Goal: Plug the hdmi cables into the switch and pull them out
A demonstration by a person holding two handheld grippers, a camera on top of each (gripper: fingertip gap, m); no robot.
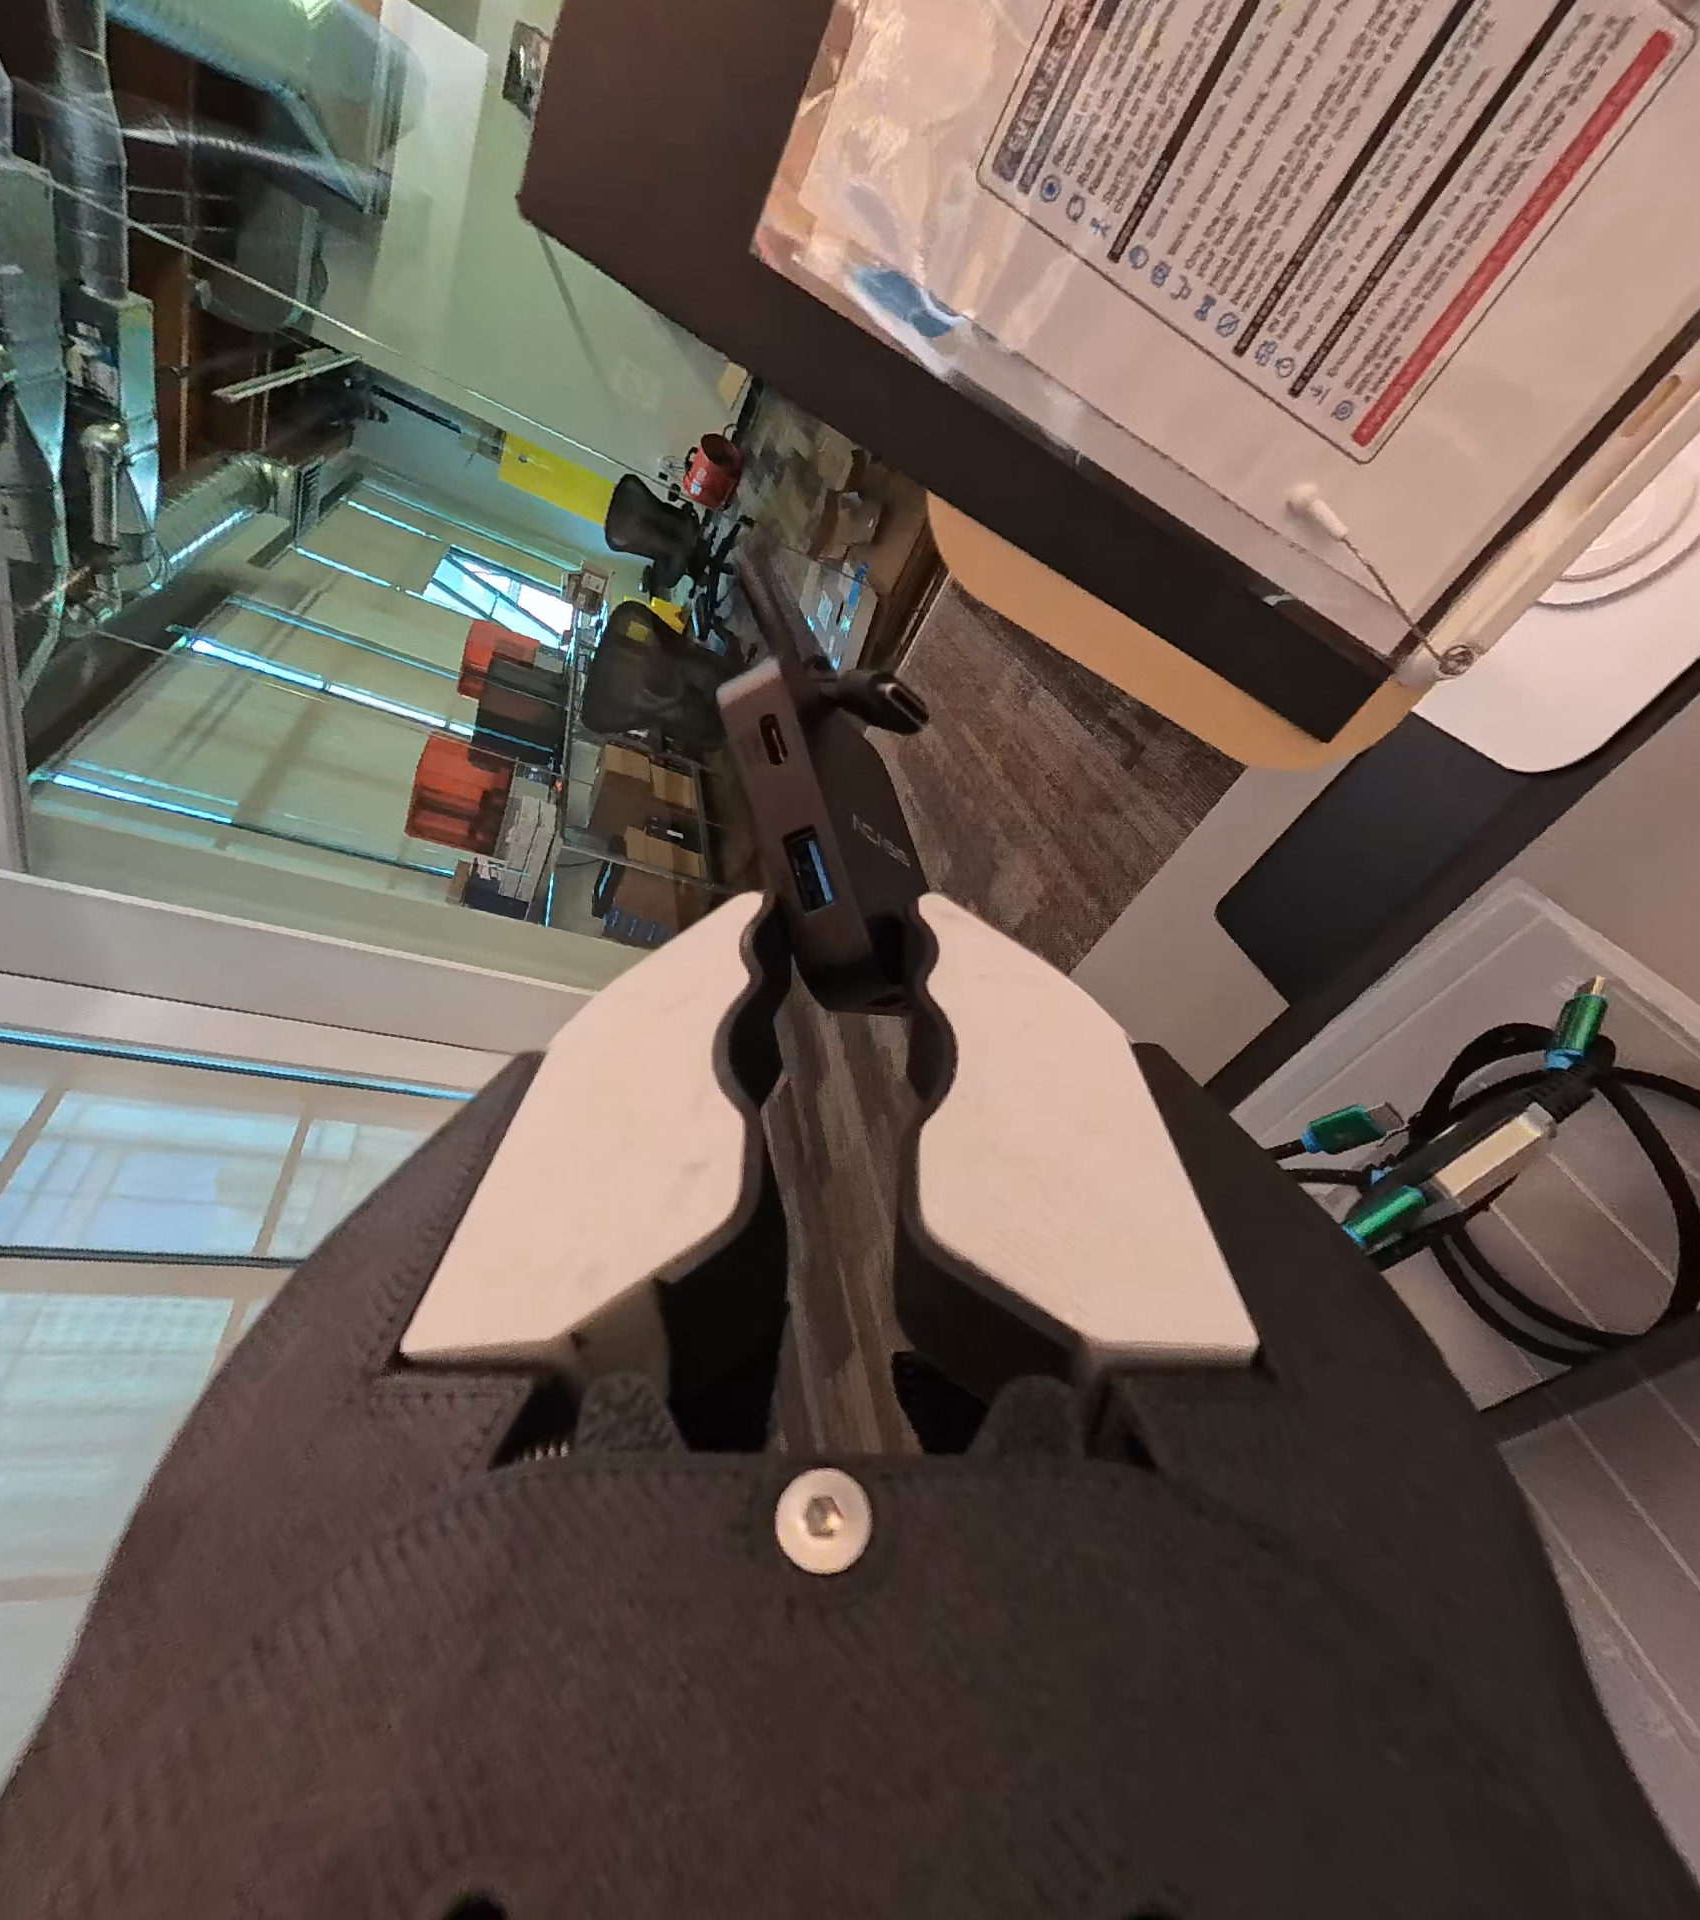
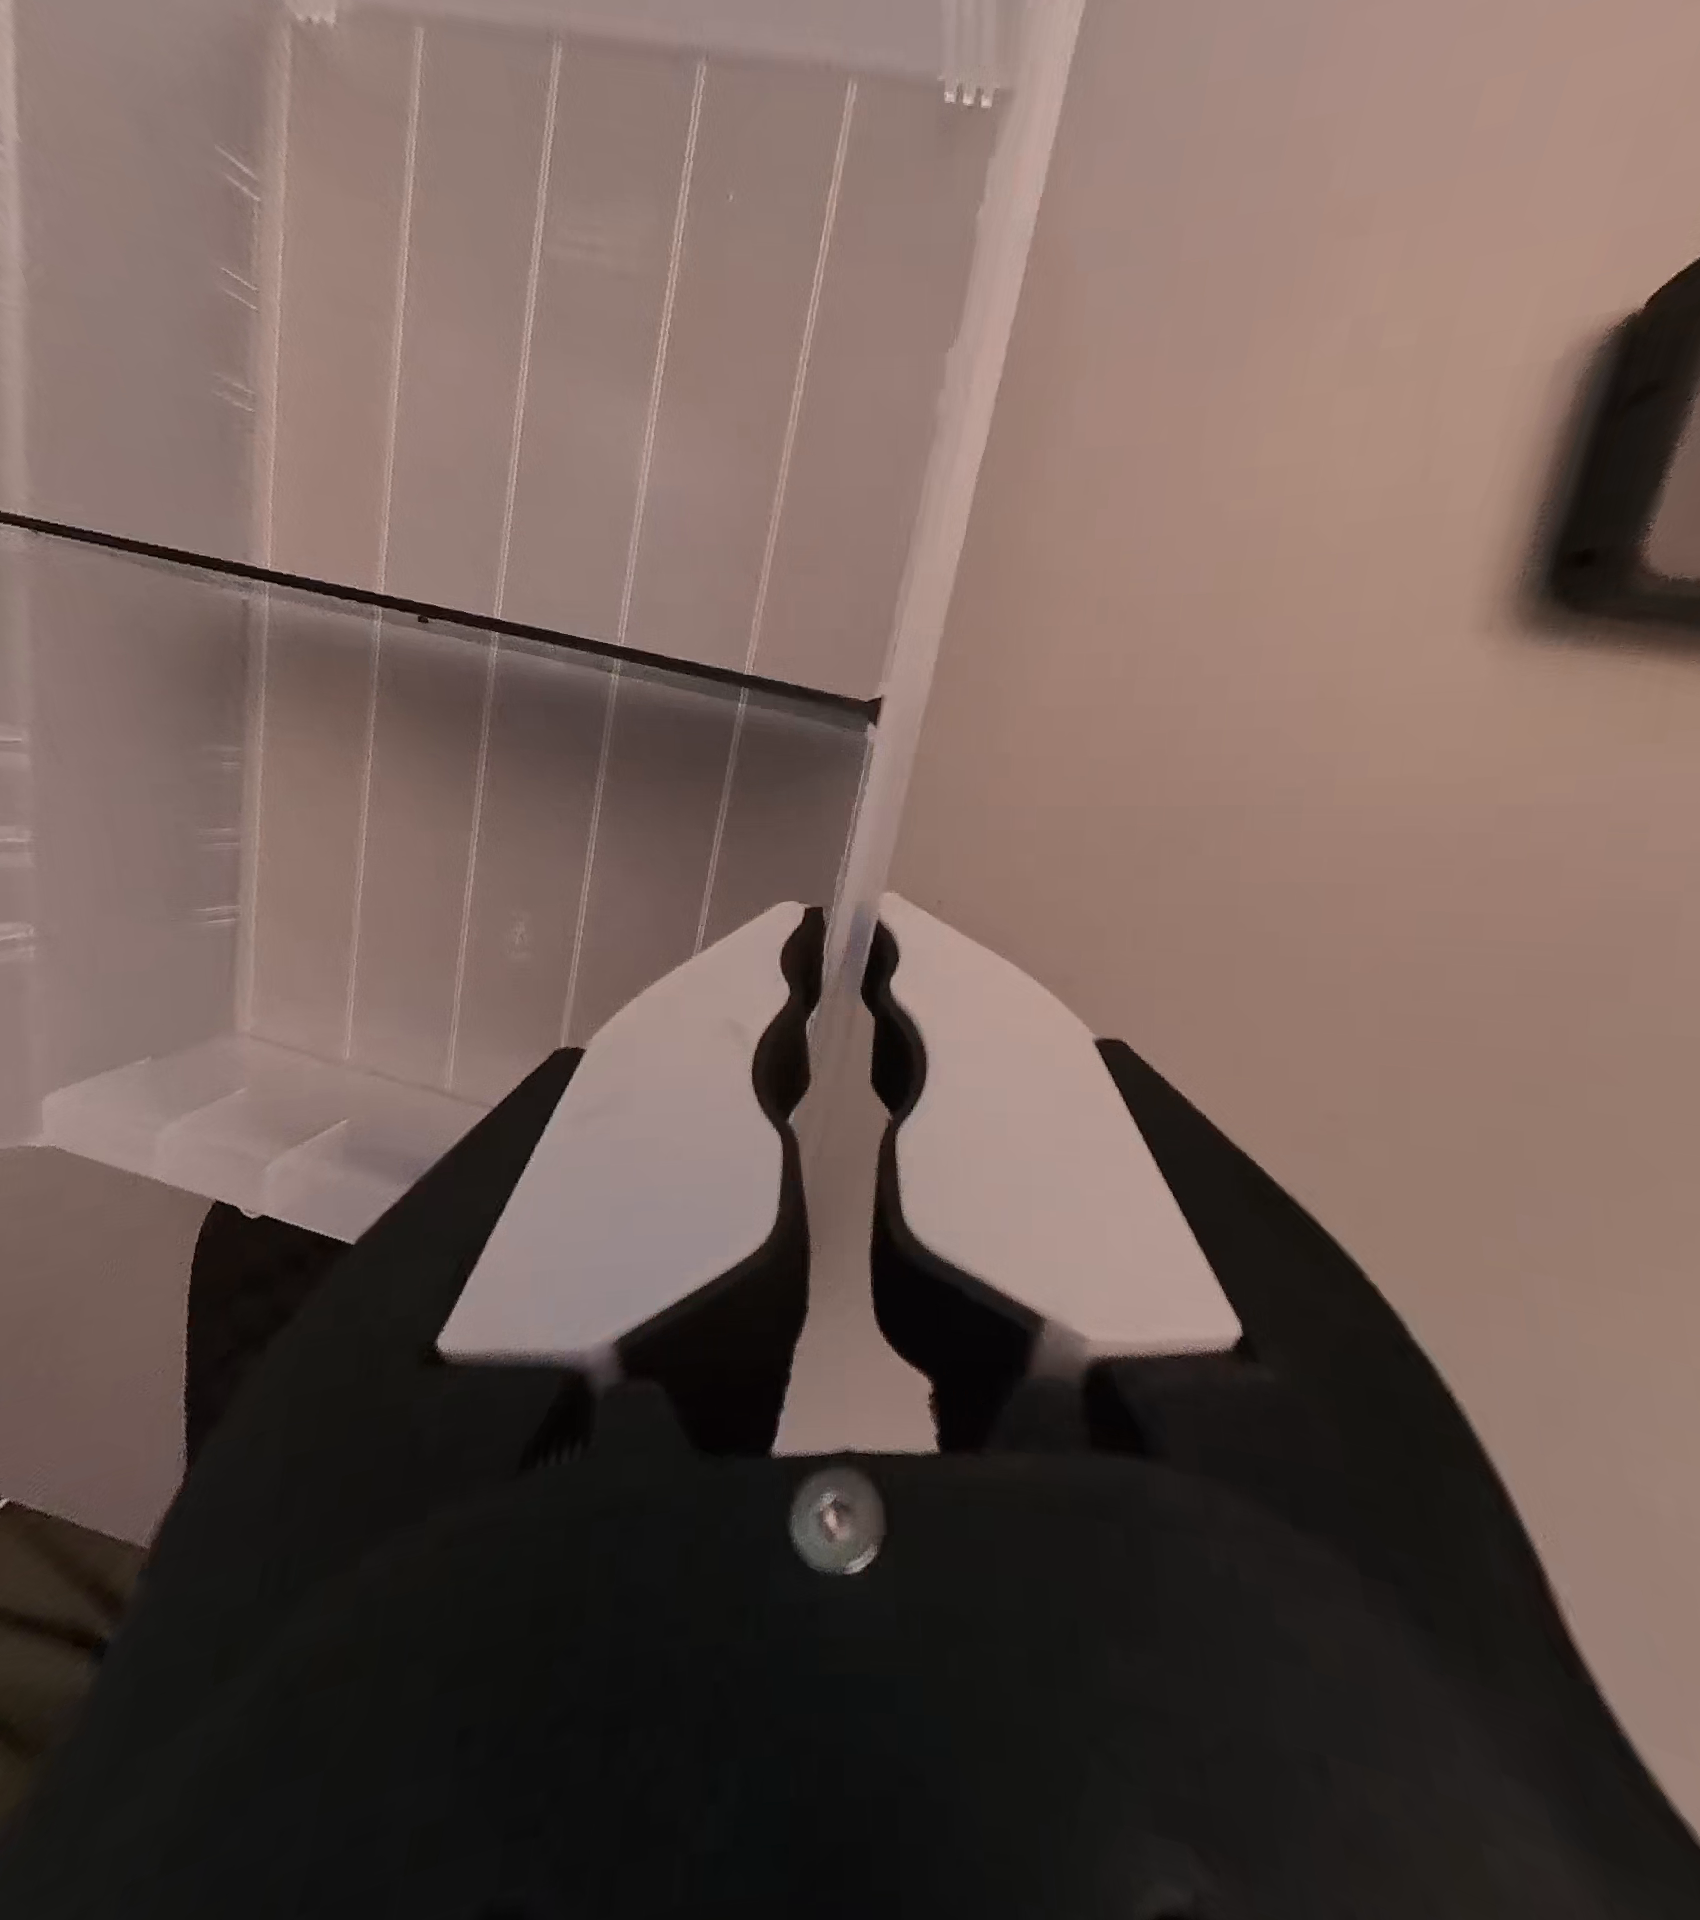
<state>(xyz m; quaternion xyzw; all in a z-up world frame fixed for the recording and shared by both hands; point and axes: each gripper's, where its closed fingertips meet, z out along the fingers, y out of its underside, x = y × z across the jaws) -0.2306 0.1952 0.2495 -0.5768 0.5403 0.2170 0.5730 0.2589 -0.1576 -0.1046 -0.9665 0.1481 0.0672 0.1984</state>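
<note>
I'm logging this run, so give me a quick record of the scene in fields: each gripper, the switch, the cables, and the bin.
left gripper: shut on the switch, held up in the air
switch ports: nothing plugged in those that show
right gripper: nearly shut, holding nothing, over the bin wall
hdmi cables: coiled in the clear plastic bin, green and silver plugs
task stage: no cable picked up yet

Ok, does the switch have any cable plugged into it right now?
None visible. The switch, held in the left tool, shows two bare ports on its facing edge; the hdmi cables lie coiled in the clear bin. Its other edges are hidden.
</note>
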